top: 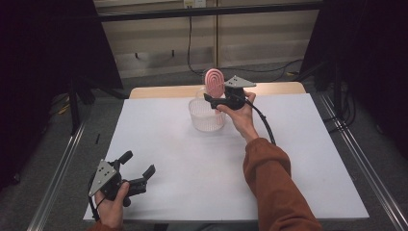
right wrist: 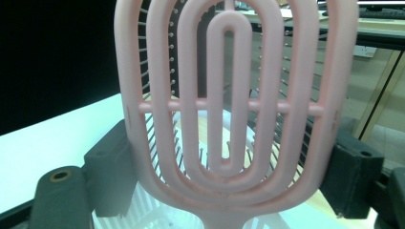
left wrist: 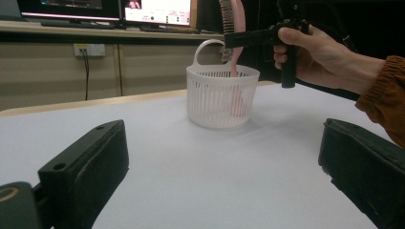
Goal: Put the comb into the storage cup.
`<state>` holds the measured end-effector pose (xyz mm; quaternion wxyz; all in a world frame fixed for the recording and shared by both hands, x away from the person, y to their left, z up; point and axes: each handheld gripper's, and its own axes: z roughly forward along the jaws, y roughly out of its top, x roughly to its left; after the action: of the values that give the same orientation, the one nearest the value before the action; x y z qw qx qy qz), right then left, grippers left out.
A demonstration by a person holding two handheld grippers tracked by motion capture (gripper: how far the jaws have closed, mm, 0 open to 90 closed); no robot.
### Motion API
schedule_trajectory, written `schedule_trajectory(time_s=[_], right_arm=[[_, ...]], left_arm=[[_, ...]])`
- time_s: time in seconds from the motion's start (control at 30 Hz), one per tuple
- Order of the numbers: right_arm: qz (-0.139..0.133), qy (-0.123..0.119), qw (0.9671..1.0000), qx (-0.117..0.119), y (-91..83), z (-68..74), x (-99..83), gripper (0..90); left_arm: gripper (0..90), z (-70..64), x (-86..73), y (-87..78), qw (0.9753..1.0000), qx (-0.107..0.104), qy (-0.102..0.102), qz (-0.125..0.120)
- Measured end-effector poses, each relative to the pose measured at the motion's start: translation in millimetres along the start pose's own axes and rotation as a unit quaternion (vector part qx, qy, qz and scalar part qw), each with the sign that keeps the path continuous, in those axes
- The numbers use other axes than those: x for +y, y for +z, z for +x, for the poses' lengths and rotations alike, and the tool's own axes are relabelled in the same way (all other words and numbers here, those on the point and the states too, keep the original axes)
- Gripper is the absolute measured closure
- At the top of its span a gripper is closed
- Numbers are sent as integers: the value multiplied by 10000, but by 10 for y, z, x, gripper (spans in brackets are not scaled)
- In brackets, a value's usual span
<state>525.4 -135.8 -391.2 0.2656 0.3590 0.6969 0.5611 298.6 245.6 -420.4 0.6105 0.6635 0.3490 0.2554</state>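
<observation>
High view: right claw [top: 215, 99] clamped on the pink vented plastic hairbrush [top: 214, 82], upright with handle dipping into the white slatted plastic basket [top: 207, 117]; brush looks light, stiff, smooth, best gripped across the head's edges; left claw [top: 138, 169], spread apart, idles well short of the basket on the white bench [top: 192, 163].

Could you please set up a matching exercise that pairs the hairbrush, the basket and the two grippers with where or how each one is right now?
Things:
1. hairbrush
2. basket
3. left gripper
4. right gripper

States:
A. open, at the near left corner of the table, holding nothing
B. stands on the white tabletop, its loop handle up
C. shut on the brush, above the basket
D. upright, pink, handle down inside the basket

Pairs: 1-D, 2-B, 3-A, 4-C
</observation>
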Motion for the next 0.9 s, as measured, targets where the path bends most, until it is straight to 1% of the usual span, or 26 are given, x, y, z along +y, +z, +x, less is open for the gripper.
schedule_trajectory(time_s=[0.27,0.33,0.4,0.5,0.67,0.77,0.9], right_arm=[[38,-46,10000,-7,1,25,4,191],[18,-21,10000,7,11,20,1,191],[69,-36,10000,25,15,6,13,191],[77,-34,10000,35,10,-5,14,190],[42,-60,10000,45,7,34,14,186],[67,-99,9999,45,-1,52,23,184],[45,-30,10000,45,-22,63,36,174]], left_arm=[[31,-3,1,1,10000,3,9,-10],[31,-6,-1,3,10000,-11,-6,4],[31,-5,0,3,10000,-10,19,3],[31,-3,-1,6,10000,-8,-2,18],[31,-3,2,2,10000,-9,14,-7],[31,-1,2,0,10000,-4,8,-1],[31,-3,4,-2,10000,1,1,-8]])
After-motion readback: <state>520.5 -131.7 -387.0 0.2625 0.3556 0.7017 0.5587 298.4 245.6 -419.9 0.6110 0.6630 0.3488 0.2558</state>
